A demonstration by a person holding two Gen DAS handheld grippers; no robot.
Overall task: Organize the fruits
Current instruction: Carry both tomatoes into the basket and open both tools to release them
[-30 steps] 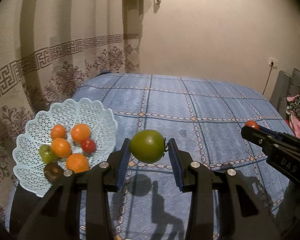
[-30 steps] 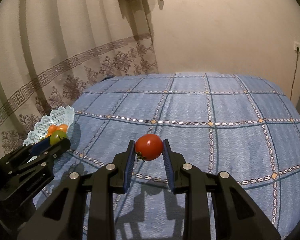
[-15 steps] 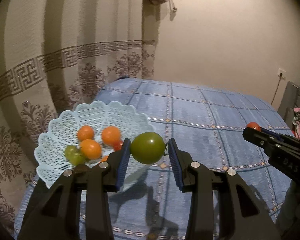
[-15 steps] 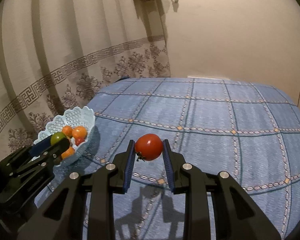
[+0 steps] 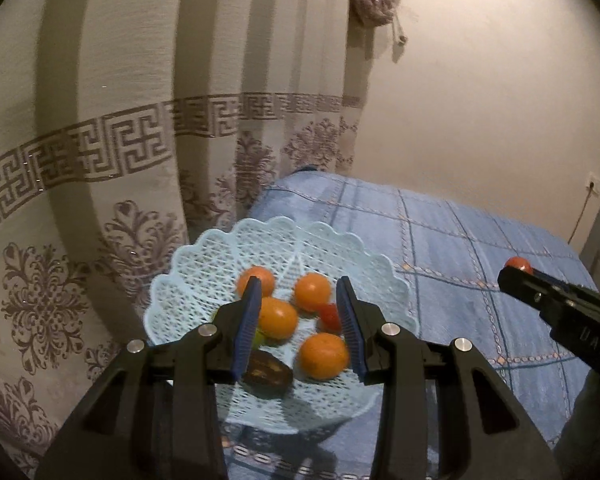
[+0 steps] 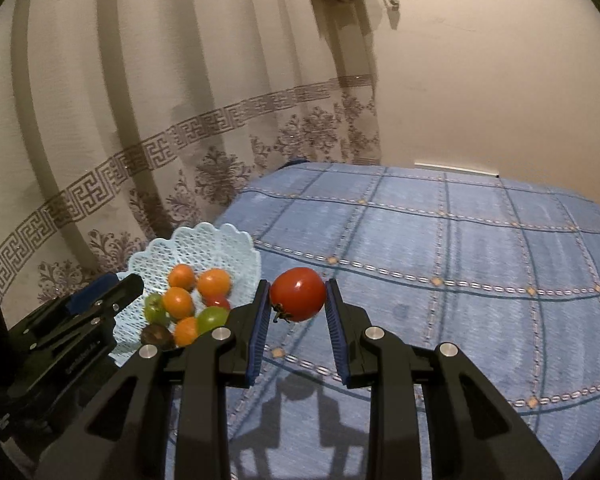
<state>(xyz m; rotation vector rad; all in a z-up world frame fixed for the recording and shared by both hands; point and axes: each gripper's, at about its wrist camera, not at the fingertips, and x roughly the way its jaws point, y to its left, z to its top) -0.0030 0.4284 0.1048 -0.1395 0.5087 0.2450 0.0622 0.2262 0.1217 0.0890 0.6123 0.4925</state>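
Observation:
A pale blue lattice basket (image 5: 204,264) sits at the left edge of the blue checked cloth (image 5: 480,248). It holds several oranges, a small red tomato (image 5: 329,316), a dark brown fruit (image 5: 266,372) and, in the right wrist view, a large green tomato (image 6: 212,318) beside a smaller green one (image 6: 155,307). My left gripper (image 5: 298,304) hangs open just above the basket with nothing between its blue pads. To the right of the basket (image 6: 204,236), my right gripper (image 6: 296,304) is shut on a red tomato (image 6: 297,294), held above the cloth.
A patterned curtain (image 5: 100,160) hangs close behind and left of the basket. A plain wall with a socket (image 5: 594,189) stands beyond the cloth. The cloth (image 6: 460,260) stretches away to the right.
My left gripper moved left over the basket, opened and let go of the green tomato, which now lies among the fruit. My right gripper carried its red tomato closer to the basket.

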